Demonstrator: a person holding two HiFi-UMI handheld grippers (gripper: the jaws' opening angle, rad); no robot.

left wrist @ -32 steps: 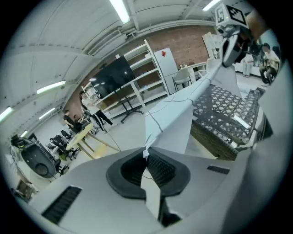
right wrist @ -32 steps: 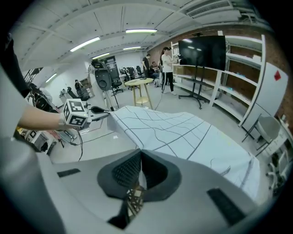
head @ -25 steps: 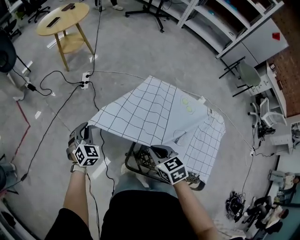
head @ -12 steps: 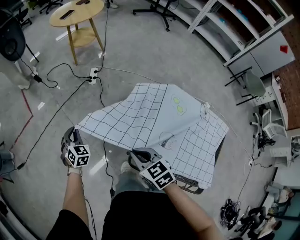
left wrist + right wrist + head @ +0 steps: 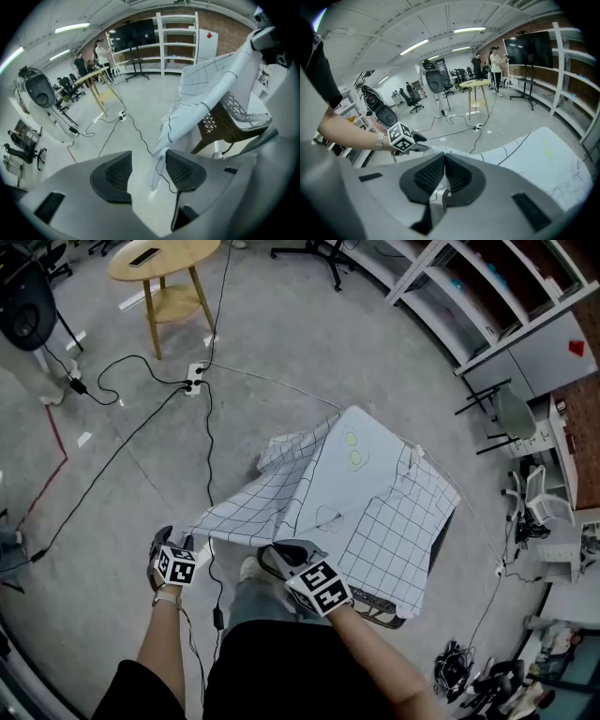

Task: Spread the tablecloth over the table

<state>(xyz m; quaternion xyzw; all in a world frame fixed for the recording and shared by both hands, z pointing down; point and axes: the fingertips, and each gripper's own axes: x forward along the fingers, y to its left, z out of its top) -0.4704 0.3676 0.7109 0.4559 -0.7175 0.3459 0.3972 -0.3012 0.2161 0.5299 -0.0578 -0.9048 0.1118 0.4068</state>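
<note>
Item: tablecloth (image 5: 370, 498), checked, draped over the table (image 5: 380, 604), near-left corner sagging off toward the floor.
My left tongs (image 5: 149, 171): jaws have just been opening, now wide, with that corner hanging loose between them.
My right tongs (image 5: 444, 174): clamped on the near edge.
Handling: I'd let the corner drop clear, then draw the near edge taut and even.
</note>
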